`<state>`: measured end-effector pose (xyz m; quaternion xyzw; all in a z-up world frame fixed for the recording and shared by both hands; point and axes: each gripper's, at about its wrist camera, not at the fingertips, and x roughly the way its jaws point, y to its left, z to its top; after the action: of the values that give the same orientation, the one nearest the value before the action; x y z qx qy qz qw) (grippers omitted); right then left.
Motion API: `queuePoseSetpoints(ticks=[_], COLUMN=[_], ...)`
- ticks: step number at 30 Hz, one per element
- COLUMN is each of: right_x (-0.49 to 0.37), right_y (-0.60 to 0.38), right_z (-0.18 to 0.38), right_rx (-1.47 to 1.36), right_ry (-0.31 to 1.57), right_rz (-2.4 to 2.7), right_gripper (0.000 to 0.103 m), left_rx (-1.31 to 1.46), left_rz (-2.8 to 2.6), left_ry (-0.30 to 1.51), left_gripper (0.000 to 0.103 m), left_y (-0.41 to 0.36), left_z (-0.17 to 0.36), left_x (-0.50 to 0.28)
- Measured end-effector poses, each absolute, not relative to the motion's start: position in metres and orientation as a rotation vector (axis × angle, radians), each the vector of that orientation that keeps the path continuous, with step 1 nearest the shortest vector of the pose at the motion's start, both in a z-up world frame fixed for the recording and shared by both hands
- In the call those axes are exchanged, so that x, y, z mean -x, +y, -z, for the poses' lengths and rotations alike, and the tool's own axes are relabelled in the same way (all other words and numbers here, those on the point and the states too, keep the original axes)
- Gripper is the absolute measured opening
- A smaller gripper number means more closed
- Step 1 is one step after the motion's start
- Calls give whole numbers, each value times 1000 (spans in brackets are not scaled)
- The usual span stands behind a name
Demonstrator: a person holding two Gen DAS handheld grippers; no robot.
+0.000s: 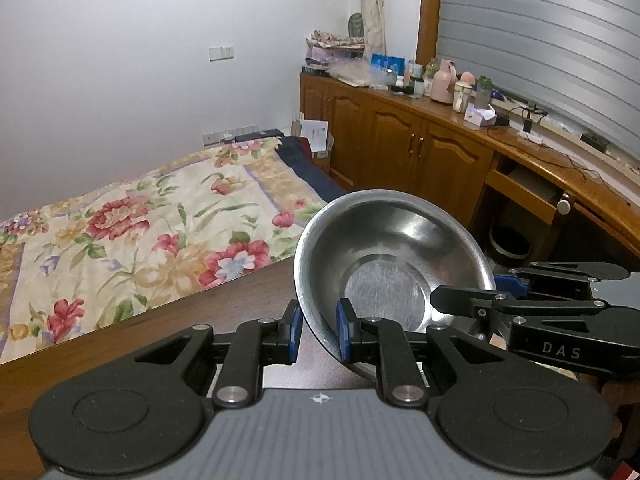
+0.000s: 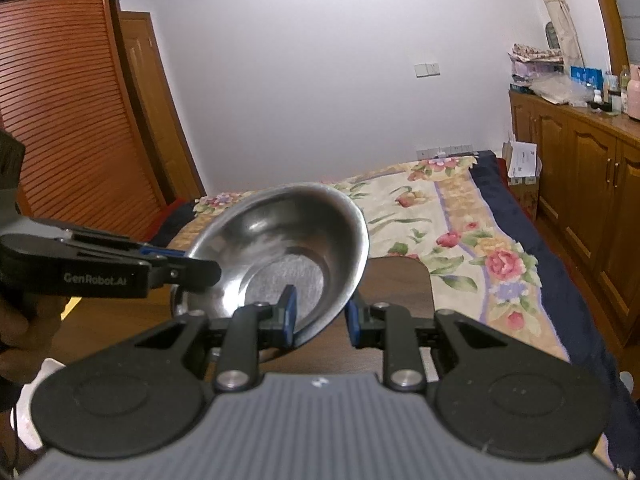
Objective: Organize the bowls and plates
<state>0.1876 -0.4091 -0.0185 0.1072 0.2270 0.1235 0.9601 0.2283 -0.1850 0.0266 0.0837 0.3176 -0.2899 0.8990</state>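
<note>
So we've got both tongs clamped on the same thing here. The left tongs (image 1: 318, 334), black arms with blue pads, are pinched narrow on the near rim of a round, shiny stainless steel bowl (image 1: 394, 264), one pad outside the wall and one inside. The right tongs (image 2: 320, 318) are doing the same on the opposite side of the rim, also closed down tight on the thin metal edge. In each view we can see the other tool coming in from the side and biting the rim.

The bowl is up in the air, tilted with its open side leaning toward the cameras, hanging over the dark brown wooden tabletop (image 1: 224, 320). Nothing inside it as far as we can tell.

What worries us: those are two tiny edge grips on slick polished steel. If our two hands drift apart or twist at different rates, one pad pair probably slides off the rim, and then the bowl swings on the remaining grip and likely drops. Pulling outward does the same thing, since the wall is sloped and the pads can just ride up and pop off.

And the tabletop edge is close. Right past it is the bed with the floral quilt (image 1: 132, 224), so a slip could send the bowl clanging on wood or rolling off onto the bed. Keeping it level and moving both hands together seems like the safe bet.
</note>
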Motion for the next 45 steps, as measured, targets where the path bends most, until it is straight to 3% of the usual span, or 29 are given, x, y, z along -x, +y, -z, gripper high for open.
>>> queuePoseSetpoints(ticks=[33,45], right_x=[-146,-137], right_y=[-338,-310], right_z=[-2,20], right_rx=[-137,-101], right_ry=[430,484], right_rz=[-319,-359], right_gripper=[27,28], left_rx=[-113,-80], left_rz=[550,513], left_ry=[569,615], left_gripper=[20,20], left_y=[-101,-73], left_z=[-48,-13], left_x=[-157,-133])
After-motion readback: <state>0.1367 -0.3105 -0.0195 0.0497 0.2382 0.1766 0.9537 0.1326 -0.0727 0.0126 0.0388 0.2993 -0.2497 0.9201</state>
